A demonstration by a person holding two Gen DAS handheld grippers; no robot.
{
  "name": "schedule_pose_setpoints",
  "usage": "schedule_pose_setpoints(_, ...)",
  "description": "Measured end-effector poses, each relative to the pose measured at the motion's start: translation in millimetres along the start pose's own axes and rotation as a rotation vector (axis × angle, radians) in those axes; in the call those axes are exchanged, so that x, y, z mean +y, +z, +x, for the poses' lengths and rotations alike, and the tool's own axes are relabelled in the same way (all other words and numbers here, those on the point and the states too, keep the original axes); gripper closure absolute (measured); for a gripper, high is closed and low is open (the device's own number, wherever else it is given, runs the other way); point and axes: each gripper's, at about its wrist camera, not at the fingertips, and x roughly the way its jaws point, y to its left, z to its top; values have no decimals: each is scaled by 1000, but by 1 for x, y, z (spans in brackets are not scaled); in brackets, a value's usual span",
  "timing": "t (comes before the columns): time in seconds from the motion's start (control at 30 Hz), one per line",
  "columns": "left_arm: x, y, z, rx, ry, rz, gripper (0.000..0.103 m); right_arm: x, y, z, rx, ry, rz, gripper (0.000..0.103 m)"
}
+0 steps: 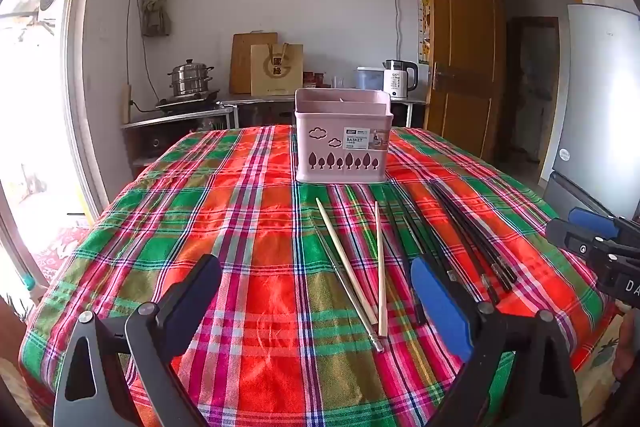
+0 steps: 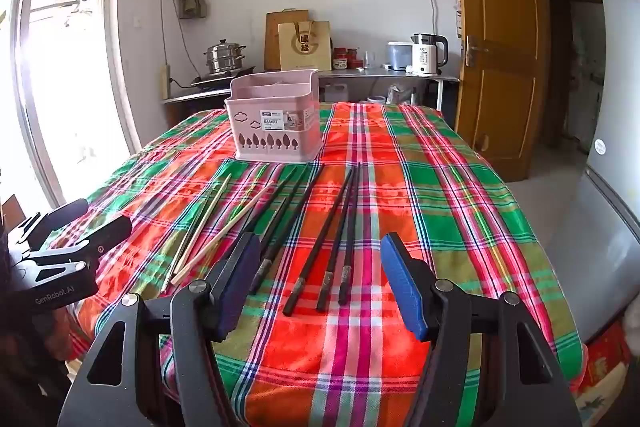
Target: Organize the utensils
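Note:
A pink utensil basket (image 1: 342, 139) (image 2: 276, 123) stands upright on the far half of the plaid tablecloth (image 1: 224, 219) (image 2: 432, 187). In front of it lie loose chopsticks: two pale wooden ones (image 1: 346, 259) (image 2: 208, 223), a metal one (image 1: 352, 295) and several black ones (image 1: 468, 235) (image 2: 336, 231). My left gripper (image 1: 316, 279) hovers open over the near table, its jaws straddling the wooden pair with nothing held. My right gripper (image 2: 318, 275) is open too, above the near ends of the black chopsticks. Each gripper shows at the edge of the other's view (image 1: 596, 247) (image 2: 68, 251).
Behind the table a counter carries a steel steamer pot (image 1: 190, 79), a brown paper bag (image 1: 276, 69) and a white kettle (image 1: 399, 81). A wooden door (image 1: 460, 67) and a grey fridge (image 1: 600, 107) stand at the right, a bright window at the left.

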Motion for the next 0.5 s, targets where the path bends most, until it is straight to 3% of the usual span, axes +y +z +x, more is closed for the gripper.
schedule_pose_setpoints(0.5,3,0,3,4,3,-4,6,0,2,-4,-10,5,5,40)
